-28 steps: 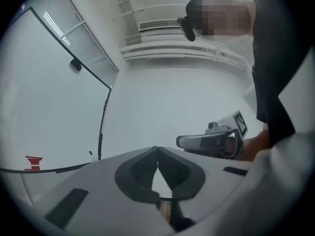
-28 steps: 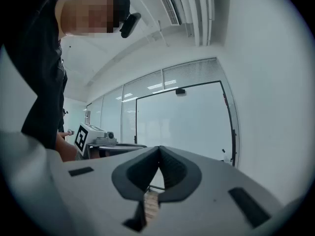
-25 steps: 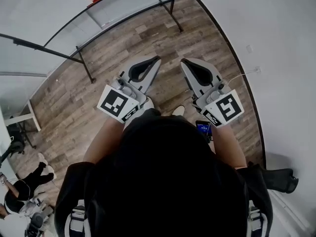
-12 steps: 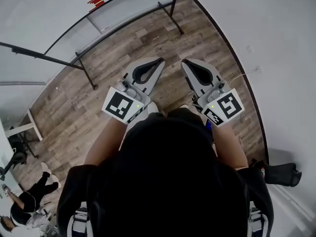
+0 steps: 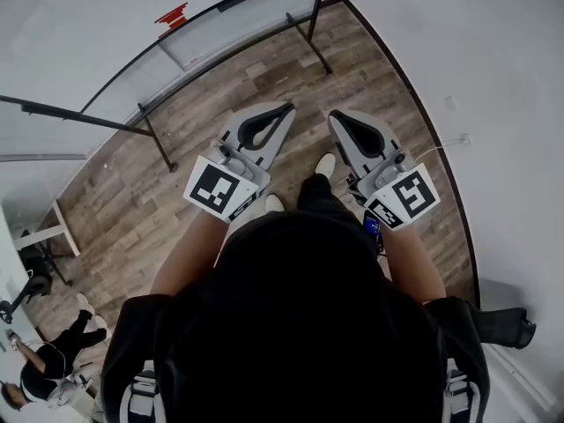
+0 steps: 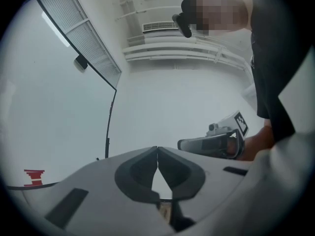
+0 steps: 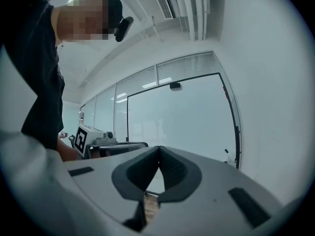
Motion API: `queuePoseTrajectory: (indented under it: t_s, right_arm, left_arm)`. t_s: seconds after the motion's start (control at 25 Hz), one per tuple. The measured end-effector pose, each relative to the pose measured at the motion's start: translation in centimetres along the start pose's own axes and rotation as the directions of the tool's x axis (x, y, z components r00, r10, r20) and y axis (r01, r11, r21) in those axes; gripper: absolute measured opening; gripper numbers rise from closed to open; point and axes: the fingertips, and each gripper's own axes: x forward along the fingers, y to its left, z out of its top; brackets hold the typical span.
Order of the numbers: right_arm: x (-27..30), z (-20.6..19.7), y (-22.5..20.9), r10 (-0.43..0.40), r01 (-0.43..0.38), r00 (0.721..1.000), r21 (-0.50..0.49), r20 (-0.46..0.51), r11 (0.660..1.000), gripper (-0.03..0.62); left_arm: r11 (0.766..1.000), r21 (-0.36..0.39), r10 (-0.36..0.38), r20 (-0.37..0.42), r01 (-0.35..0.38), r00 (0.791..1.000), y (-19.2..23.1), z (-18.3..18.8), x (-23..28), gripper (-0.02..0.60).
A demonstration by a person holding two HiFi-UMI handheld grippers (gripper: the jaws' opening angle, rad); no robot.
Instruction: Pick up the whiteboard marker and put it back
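Observation:
No whiteboard marker shows clearly in any view. In the head view my left gripper (image 5: 285, 107) and right gripper (image 5: 334, 115) are held side by side, level, over the wood floor, pointing toward a black-framed whiteboard on a stand (image 5: 203, 33). Both are shut with nothing between the pads. The left gripper view has its jaws (image 6: 157, 148) meeting at the tips against a white wall, with the board's edge (image 6: 109, 117) to the left. From the right gripper (image 7: 159, 148) the board (image 7: 177, 122) fills the middle; a small dark item (image 7: 227, 152) sits at its right edge, too small to tell.
The board's black legs (image 5: 155, 137) stand on the floor ahead. A white wall (image 5: 493, 104) with a socket and cable (image 5: 459, 137) runs along the right. Another person (image 5: 35, 368) sits at lower left beside a table leg (image 5: 58, 223). A white shoe (image 5: 326, 164) steps forward.
The person has stepped forward, one white shoe now ahead between the grippers. Both grippers have been carried forward with them, still shut, and the board's stand sits slightly nearer.

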Motion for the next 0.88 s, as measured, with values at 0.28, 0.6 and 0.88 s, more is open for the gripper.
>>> queuePoseTrajectory:
  t_s: [0.28, 0.6, 0.88]
  right_arm:
    - [1.5, 0.8, -8.5, 0.039, -0.039, 0.999, 0.001, -0.003, 0.999, -0.006]
    - [2.0, 2.1, -18.8, 0.074, -0.074, 0.997, -0.006, 0.003, 0.997, -0.006]
    - [1.2, 1.8, -25.7, 0.092, -0.093, 0.996, -0.04, -0.02, 0.995, -0.006]
  left_arm:
    - [0.998, 0.002, 0.056, -0.007, -0.056, 0.998, 3.7, 0.2, 7.8, 0.005]
    - [0.996, 0.007, 0.084, -0.027, -0.083, 0.996, 5.7, -0.1, 17.6, 0.005]
    - [0.996, 0.006, 0.086, -0.062, -0.086, 0.994, 5.9, -1.0, 24.6, 0.005]
